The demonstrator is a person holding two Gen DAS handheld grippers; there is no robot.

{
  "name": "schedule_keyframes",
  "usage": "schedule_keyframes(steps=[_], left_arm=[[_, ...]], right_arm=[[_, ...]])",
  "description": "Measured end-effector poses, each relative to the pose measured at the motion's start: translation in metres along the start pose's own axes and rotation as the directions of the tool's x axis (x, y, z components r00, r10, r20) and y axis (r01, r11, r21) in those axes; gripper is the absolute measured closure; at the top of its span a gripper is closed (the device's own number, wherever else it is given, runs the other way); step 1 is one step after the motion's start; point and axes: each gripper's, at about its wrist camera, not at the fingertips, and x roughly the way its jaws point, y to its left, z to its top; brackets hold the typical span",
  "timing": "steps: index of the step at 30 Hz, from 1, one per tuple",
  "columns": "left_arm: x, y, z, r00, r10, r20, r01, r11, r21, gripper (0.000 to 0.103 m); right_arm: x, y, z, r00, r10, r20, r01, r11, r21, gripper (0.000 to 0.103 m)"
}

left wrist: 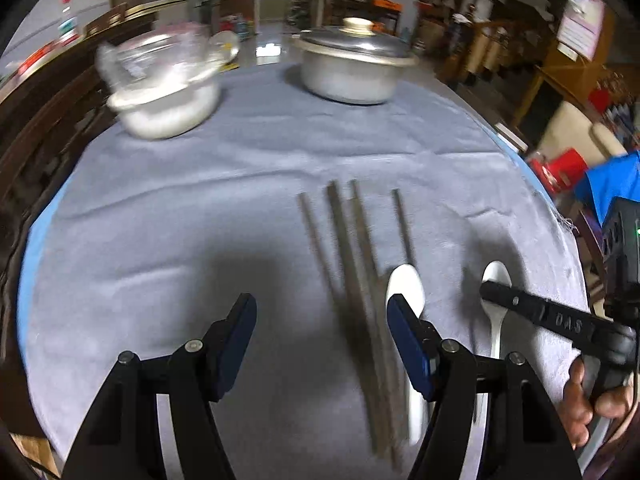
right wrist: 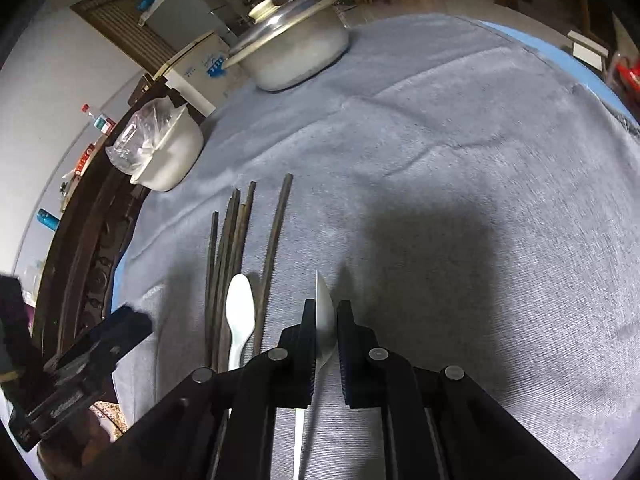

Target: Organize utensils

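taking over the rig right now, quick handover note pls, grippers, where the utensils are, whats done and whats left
Left gripper: open, empty, over the chopsticks and the near white spoon.
Right gripper: shut on the other white spoon, which is turned on edge between the pads.
Both lie on the grey cloth; the lidded pot and white bowl stand at the far side.
Done: one spoon gripped.
Left: place that spoon, then sort the second spoon and the chopsticks.

I see a matt grey cloth (right wrist: pixel 460 160) with a soft, napped weave over the table. Chopsticks (right wrist: pixel 228 264) look like dull dark wood; both spoons (right wrist: pixel 240 312) — glossy white plastic. Far off, a brushed-metal pot (right wrist: pixel 296 52) — satin, not mirror-bright.
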Motion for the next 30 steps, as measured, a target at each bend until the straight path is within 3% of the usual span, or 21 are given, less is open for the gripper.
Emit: schedule_keyframes(steps=[5,11,14,15,17,22,25,30], left_arm=[[0.028,-0.026,0.016,0.996,-0.087,-0.028,0.089,0.992,0.089,0.034],[0.048,-0.055,0.016,0.993,-0.098,-0.073,0.111,0.972,0.207,0.036],[0.059,-0.058,0.010,0.987,-0.109,-0.115,0.133,0.966,0.223,0.064],[0.061,-0.059,0.008,0.987,-0.103,-0.125,0.129,0.965,0.226,0.068],[0.060,-0.061,0.007,0.988,-0.103,-0.111,0.128,0.961,0.246,0.073],[0.049,-0.056,0.004,0.991,-0.115,-0.070,0.129,0.963,0.236,0.074],[0.035,-0.051,0.006,0.992,-0.125,-0.030,0.128,0.969,0.211,0.074],[-0.017,-0.031,0.010,0.985,-0.131,0.111,0.118,0.987,0.113,0.074]], right_arm=[[0.004,-0.013,-0.001,1.000,0.024,-0.005,-0.024,0.999,0.027,0.093],[0.004,-0.024,-0.003,0.998,0.055,-0.015,-0.054,0.998,0.046,0.093],[0.005,-0.024,-0.003,0.998,0.061,-0.012,-0.060,0.997,0.046,0.093],[0.005,-0.024,-0.004,0.998,0.061,-0.011,-0.061,0.997,0.045,0.093],[0.006,-0.023,-0.004,0.998,0.060,-0.007,-0.059,0.997,0.044,0.093],[0.002,-0.019,-0.008,0.999,0.046,0.011,-0.047,0.999,0.028,0.093],[-0.011,-0.011,-0.012,0.997,0.046,0.063,-0.047,0.999,0.003,0.093],[-0.054,0.009,-0.022,0.975,0.107,0.194,-0.101,0.994,-0.039,0.093]])
